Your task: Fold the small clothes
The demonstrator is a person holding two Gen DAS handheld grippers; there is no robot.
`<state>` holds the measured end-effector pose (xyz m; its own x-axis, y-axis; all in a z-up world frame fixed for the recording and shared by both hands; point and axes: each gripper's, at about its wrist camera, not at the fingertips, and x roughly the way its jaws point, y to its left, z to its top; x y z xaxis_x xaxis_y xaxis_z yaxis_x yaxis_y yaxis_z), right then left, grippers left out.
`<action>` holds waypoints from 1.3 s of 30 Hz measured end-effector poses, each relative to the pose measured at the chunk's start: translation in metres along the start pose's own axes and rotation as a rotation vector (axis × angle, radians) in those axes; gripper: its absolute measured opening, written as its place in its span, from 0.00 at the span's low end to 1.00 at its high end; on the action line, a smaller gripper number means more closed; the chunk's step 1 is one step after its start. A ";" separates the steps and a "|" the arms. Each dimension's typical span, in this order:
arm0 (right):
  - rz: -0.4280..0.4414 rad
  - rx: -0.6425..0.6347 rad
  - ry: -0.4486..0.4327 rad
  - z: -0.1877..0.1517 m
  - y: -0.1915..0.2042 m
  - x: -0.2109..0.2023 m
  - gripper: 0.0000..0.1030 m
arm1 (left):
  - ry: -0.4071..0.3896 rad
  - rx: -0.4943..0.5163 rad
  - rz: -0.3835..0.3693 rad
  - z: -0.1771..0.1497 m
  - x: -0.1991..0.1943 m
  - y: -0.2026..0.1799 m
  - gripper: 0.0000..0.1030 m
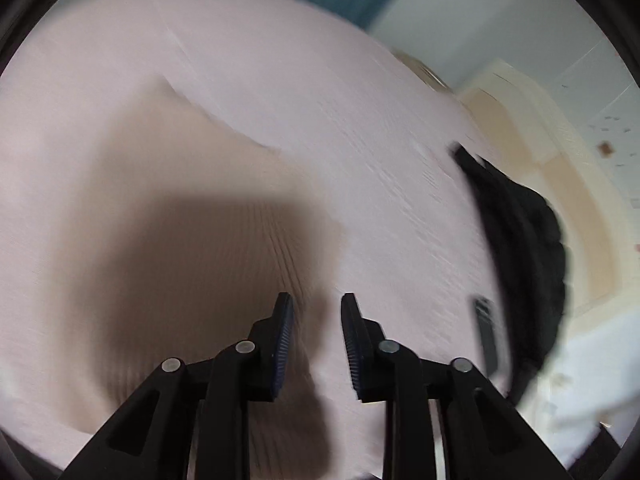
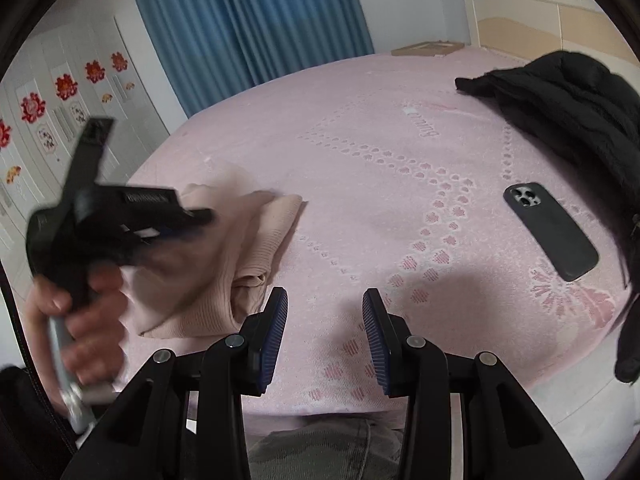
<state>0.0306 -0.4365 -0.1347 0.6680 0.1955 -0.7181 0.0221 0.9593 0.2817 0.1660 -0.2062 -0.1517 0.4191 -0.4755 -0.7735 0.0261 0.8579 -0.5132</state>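
A small beige ribbed garment (image 2: 248,248) lies bunched and partly doubled over on the near left part of a pink bedspread (image 2: 360,152), one corner reaching right toward the middle of the bed. In the left wrist view the same knit (image 1: 192,216) fills the frame under the left claw (image 1: 316,340), blurred and shadowed. That claw stands slightly parted with nothing visible between its pads; in the right wrist view it (image 2: 200,216) hovers over the garment's left side, gripped by a hand (image 2: 88,320). The right claw (image 2: 325,336) is also partly open and empty, poised over bare bedspread just right of the garment's near edge.

The fold looks unfinished: the cloth is lumpy, its edges uneven. Done well, the next step likely calls for each claw to pinch one corner of a single layer, draw it taut and low across the bed, then lay edge to edge before letting go. Pinching two layers at once would probably drag the pile instead of folding it.

A dark phone (image 2: 552,232) lies face down to the right, well apart from the garment. Black clothing (image 2: 568,108) is heaped at the far right. Blue curtains (image 2: 248,20) hang beyond the bed.
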 end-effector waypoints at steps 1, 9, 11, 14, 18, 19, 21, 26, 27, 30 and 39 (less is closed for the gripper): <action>0.023 0.008 0.003 0.002 -0.003 0.003 0.38 | -0.006 0.001 0.017 0.002 -0.001 0.001 0.26; 0.267 0.069 0.052 0.025 0.013 0.033 0.39 | -0.168 -0.023 0.073 0.039 -0.056 0.039 0.46; 0.340 0.099 0.071 0.033 0.023 0.046 0.46 | -0.200 -0.025 0.115 0.045 -0.066 0.053 0.49; 0.402 0.137 0.096 0.041 0.042 0.069 0.50 | -0.205 -0.009 0.137 0.042 -0.079 0.074 0.49; 0.391 0.177 0.161 0.043 0.065 0.108 0.50 | -0.202 0.039 0.163 0.032 -0.091 0.106 0.49; 0.363 0.183 0.188 0.042 0.070 0.120 0.50 | -0.198 0.042 0.161 0.032 -0.094 0.112 0.49; 0.270 0.201 0.245 0.039 0.079 0.148 0.50 | -0.186 0.036 0.136 0.031 -0.096 0.131 0.49; 0.293 0.062 0.125 0.046 0.102 0.132 0.21 | -0.171 0.027 0.058 0.026 -0.089 0.156 0.49; 0.322 0.032 0.079 0.046 0.103 0.120 0.21 | -0.167 0.029 0.034 0.025 -0.088 0.161 0.49; 0.273 0.019 0.068 0.037 0.093 0.113 0.21 | -0.157 0.036 -0.003 0.021 -0.084 0.168 0.49; 0.070 0.031 0.123 0.041 0.083 0.125 0.42 | -0.116 0.095 -0.057 0.019 -0.067 0.164 0.50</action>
<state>0.1464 -0.3405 -0.1743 0.5725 0.2874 -0.7679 0.0027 0.9359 0.3523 0.1592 -0.0301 -0.1772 0.5165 -0.5031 -0.6929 0.1362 0.8471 -0.5136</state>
